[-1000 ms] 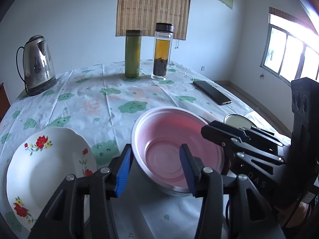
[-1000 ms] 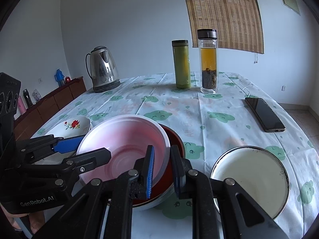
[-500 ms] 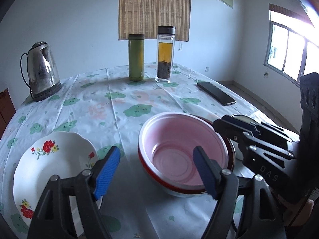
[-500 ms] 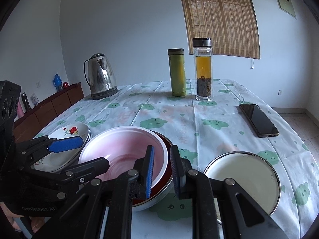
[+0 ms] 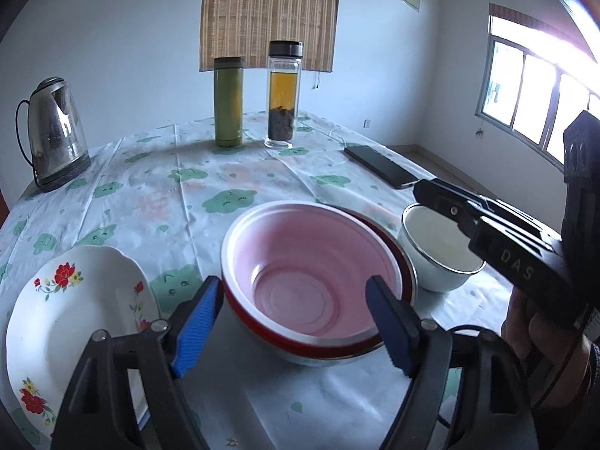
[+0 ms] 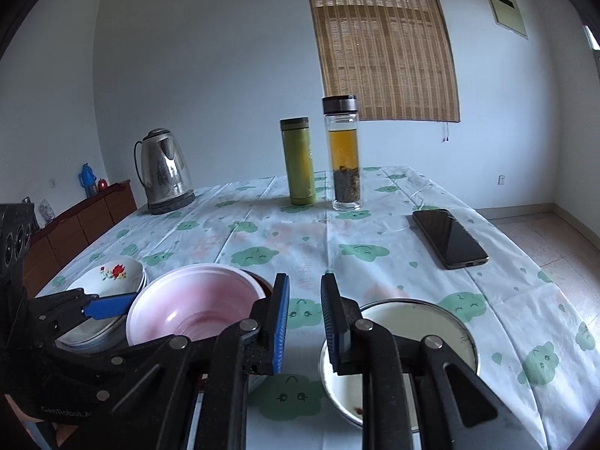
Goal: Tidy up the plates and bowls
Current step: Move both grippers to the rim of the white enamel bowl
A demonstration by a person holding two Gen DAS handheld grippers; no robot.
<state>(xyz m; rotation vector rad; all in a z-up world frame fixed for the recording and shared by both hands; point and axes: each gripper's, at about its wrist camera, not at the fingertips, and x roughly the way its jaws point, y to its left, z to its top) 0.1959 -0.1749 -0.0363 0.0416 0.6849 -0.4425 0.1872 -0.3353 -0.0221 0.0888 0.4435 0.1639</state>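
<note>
Pink and now let go, the pink bowl (image 5: 313, 285) sits inside the red bowl (image 5: 401, 262), near the front of the table (image 5: 232, 172). A second ago the left gripper (image 5: 296, 322) was squeezing its rim. Its blue fingers (image 5: 198, 311) are opening wide, one on each side of the bowl, touching nothing. So I think this bowl is stacked and done.

The right gripper (image 6: 304, 322) has lifted a little. Its jaws are almost shut, with nothing between them. It hangs over the near rim of the white bowl (image 6: 423, 322), which may be next to stack.

Counting, big to small:
- one table
- one kettle (image 5: 52, 131)
- one flower plate (image 5: 75, 322) (maybe more plates under it, hard to tell)
- three bowls: pink, red, white
- two bottles: green bottle (image 5: 228, 101), tea bottle (image 5: 284, 93)
- one phone (image 6: 448, 238)
</note>
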